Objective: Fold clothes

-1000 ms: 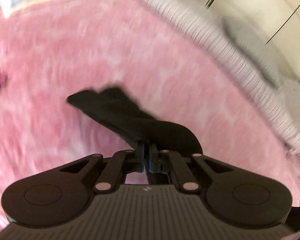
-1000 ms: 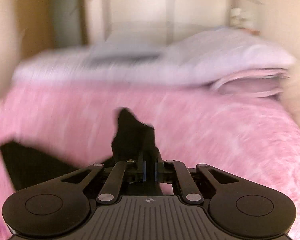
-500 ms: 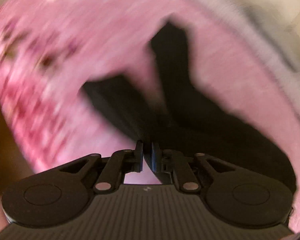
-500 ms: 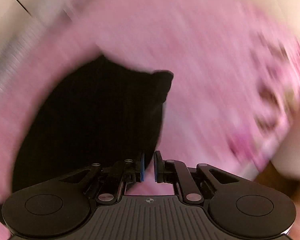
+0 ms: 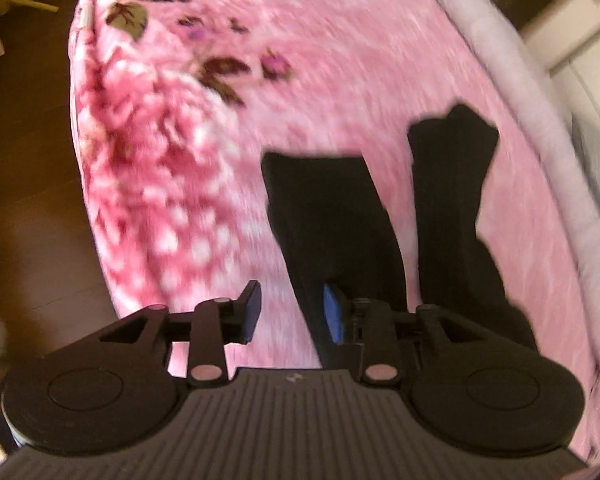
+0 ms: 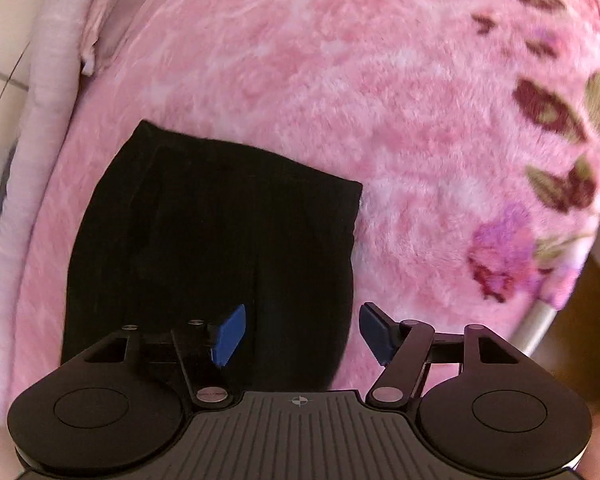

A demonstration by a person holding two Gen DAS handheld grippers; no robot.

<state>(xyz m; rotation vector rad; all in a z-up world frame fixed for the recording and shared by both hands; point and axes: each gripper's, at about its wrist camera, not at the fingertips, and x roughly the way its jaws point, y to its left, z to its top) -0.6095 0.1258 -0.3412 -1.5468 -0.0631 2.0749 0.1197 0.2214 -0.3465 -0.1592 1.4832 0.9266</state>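
Black trousers (image 5: pixel 332 216) lie flat on the pink fleece blanket (image 5: pixel 220 80), two legs spread apart and running away from me in the left wrist view. My left gripper (image 5: pixel 291 313) is open and empty just above the near end of the left leg. In the right wrist view the black garment (image 6: pixel 204 240) lies as a broad dark panel on the blanket (image 6: pixel 380 80). My right gripper (image 6: pixel 302 332) is open and empty over its near right edge.
The blanket has a dark floral print (image 5: pixel 212 68) toward the bed's edge, with brown floor (image 5: pixel 24 160) beyond. A pale lilac ribbed cover (image 6: pixel 48 80) runs along the far side of the bed. White cabinet doors (image 5: pixel 580 32) stand behind.
Both grippers were shut on the black trousers and swung them down onto the blanket. Now both are open and the trousers lie spread flat.
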